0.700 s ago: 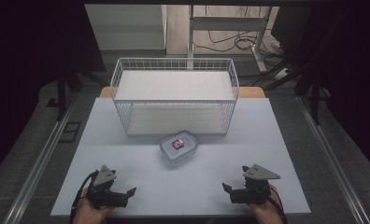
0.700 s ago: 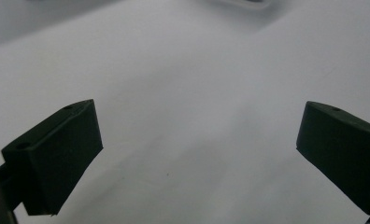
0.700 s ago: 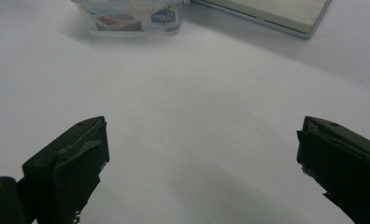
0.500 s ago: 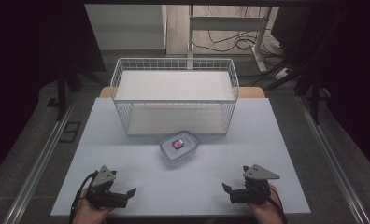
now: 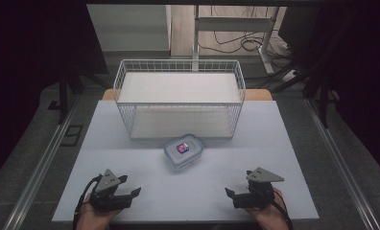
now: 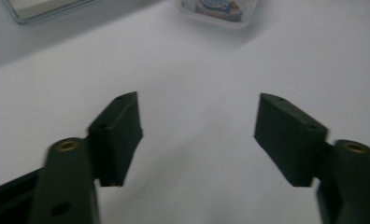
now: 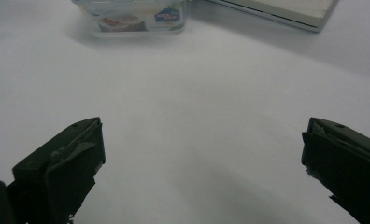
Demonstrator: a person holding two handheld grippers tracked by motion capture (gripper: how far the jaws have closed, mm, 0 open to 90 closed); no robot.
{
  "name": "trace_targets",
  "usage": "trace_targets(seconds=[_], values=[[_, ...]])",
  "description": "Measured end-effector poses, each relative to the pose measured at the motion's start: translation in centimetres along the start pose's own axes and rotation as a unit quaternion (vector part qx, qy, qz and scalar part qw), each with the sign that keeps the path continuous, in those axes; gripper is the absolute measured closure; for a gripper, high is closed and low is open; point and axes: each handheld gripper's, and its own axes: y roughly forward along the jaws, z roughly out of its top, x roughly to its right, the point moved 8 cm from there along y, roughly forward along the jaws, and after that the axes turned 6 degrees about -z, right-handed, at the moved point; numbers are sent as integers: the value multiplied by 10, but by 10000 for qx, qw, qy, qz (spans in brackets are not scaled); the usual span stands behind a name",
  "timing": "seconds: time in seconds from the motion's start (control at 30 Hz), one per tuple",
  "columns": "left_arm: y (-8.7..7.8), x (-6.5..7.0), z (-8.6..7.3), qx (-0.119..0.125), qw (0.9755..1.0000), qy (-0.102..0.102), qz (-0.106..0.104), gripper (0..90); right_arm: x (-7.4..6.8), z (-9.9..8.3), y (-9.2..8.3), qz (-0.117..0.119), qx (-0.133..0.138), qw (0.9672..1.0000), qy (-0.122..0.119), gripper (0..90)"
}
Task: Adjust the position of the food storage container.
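Note:
A small clear lidded container [image 5: 183, 151] with a red and blue label lies on the white table, just in front of the wire basket [image 5: 178, 64]. My left gripper [image 5: 130, 186] rests near the table's front left, held in a hand, jaws apart with nothing between them. In the left gripper view the gripper [image 6: 199, 100] points toward the container [image 6: 218, 9] far ahead. My right gripper [image 5: 232, 195] sits at the front right, jaws wide apart over bare table. Far ahead of the gripper [image 7: 204, 123] in the right gripper view lies the container [image 7: 131, 16].
The white wire basket stands at the back middle of the table [image 5: 284, 143], with a pale board inside it. Its base edge shows in the left gripper view [image 6: 38, 9] and in the right gripper view [image 7: 286, 9]. Dark floor and metal rails flank the table.

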Motion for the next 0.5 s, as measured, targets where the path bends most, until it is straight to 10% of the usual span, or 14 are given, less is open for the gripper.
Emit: trace_targets(seconds=[0.2,0.5], values=[[6,-3,13,108,9999,20,129,486,-8,9,6,137,-124,9997,-186,87],[25,-1,33,201,9997,67,-157,776,-9,34,26,465,-190,9987,-79,552]])
